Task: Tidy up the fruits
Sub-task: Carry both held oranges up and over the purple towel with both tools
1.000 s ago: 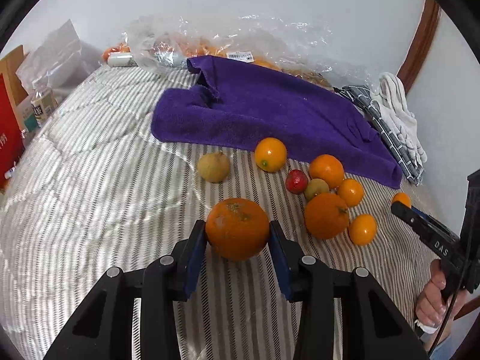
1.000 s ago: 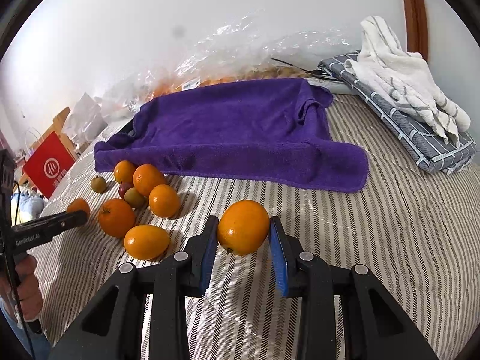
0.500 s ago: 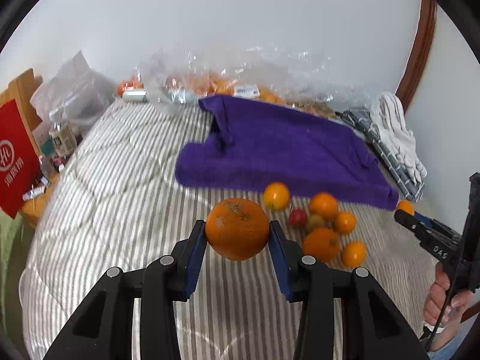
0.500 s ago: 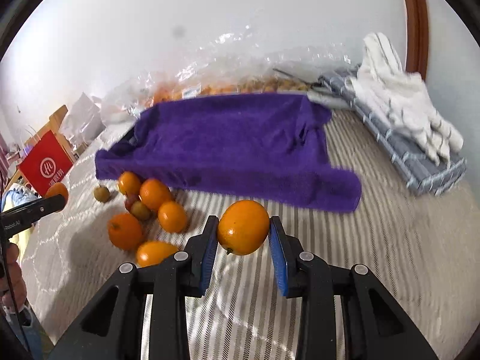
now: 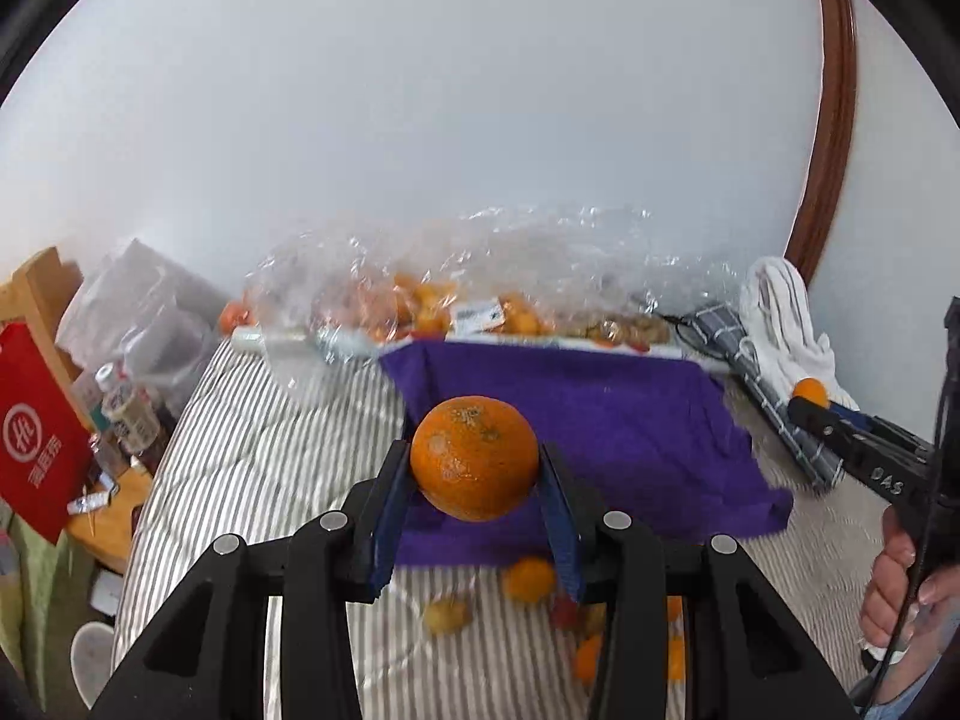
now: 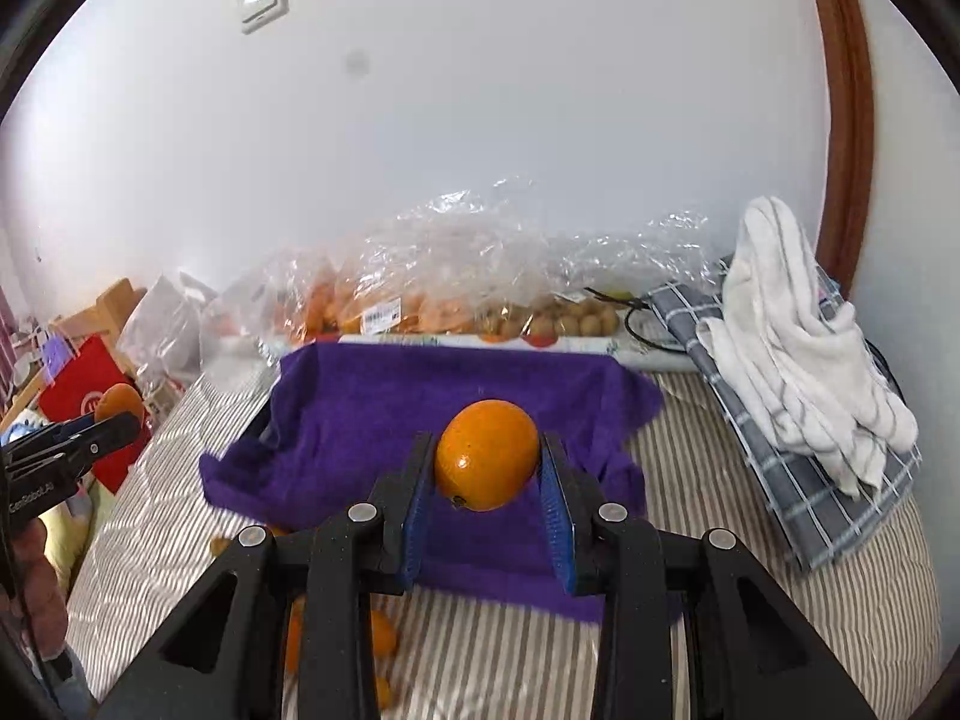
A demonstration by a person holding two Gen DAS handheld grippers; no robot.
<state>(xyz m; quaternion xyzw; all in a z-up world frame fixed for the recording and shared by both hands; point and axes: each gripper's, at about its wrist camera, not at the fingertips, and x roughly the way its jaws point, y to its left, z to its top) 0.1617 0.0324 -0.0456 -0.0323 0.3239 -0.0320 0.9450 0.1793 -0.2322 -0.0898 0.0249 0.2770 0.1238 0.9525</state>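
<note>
Left gripper (image 5: 474,474) jaws clenched on a rough-skinned orange (image 5: 474,457), right gripper (image 6: 487,468) jaws on a smooth orange (image 6: 486,455) — both held above the purple towel (image 6: 456,384); firm, round, liable to roll — grip across the widest girth.

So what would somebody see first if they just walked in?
Two oranges up in the air: a rough one clamped in the left gripper, a smooth one in the right gripper. Behind them a purple towel lies on the striped bed, with loose fruit at its near edge.
</note>
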